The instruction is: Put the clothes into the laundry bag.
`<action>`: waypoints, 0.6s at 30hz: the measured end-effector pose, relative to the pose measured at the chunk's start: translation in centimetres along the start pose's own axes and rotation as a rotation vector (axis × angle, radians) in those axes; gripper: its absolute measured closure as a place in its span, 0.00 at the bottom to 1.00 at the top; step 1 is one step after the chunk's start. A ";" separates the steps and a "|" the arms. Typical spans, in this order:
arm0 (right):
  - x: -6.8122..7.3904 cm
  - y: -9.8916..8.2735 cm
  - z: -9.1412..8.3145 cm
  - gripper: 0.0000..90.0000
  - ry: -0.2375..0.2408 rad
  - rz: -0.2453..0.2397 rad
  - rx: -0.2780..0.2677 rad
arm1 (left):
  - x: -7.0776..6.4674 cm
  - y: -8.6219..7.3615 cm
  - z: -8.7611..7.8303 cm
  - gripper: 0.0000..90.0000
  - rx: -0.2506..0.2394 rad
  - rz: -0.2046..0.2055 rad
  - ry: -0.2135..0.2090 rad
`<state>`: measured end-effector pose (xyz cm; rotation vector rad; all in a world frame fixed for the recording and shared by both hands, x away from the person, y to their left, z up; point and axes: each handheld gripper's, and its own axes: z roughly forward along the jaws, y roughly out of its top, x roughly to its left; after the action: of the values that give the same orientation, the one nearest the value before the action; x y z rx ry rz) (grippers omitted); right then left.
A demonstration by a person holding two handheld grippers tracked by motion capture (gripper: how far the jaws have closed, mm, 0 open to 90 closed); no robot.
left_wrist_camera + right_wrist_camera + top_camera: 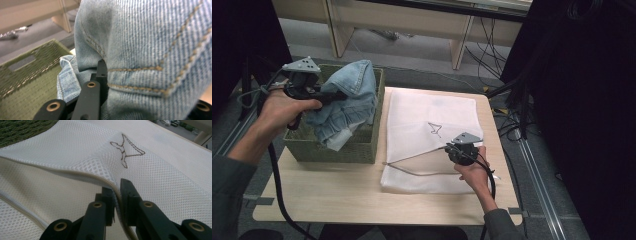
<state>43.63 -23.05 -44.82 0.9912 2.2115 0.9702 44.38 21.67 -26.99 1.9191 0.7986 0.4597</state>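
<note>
Standing at the near edge of the worktop (337, 200), I take the green woven basket (337, 147) on its left side as my marker. The left gripper (343, 95) hangs over the basket's open top, its fingers (102, 71) clamped on a fold of the pale blue denim garment (352, 95). The denim is bunched and lifted, most of it above the basket's rim, with its lower part and a bit of white lining drooping back inside. In the left gripper view the cloth presses right up against the camera, tan stitching running across it, and the basket's green wall (27, 72) sits behind and below.

Just to the right of the basket, touching or nearly touching its side, lies a white mesh laundry bag (427, 115) flat on the worktop, marked with a small brown hanger outline (126, 150). The right gripper (451, 148) sits at the bag's near right part, well away from the basket. Its fingers (126, 187) are pinched together on the bag's upper layer by the zip edge (75, 173), holding that edge raised so a gap shows between the upper and lower mesh. A hand (474, 172) grips it from the near side.
</note>
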 end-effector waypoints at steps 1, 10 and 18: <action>0.0 0.1 -0.1 0.91 0.006 0.003 0.014 | -0.6 0.3 -0.4 0.84 -0.003 0.016 -0.012; 0.0 0.1 -0.1 0.91 0.000 0.011 0.006 | -5.7 2.6 -2.9 0.84 -0.054 0.080 -0.152; -0.1 0.1 -0.1 0.91 -0.003 0.003 -0.002 | -9.9 1.5 -1.8 0.84 -0.065 0.085 -0.321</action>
<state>43.64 -23.12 -44.72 0.9952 2.2068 0.9713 36.69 15.45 -24.65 1.9083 0.4898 0.2166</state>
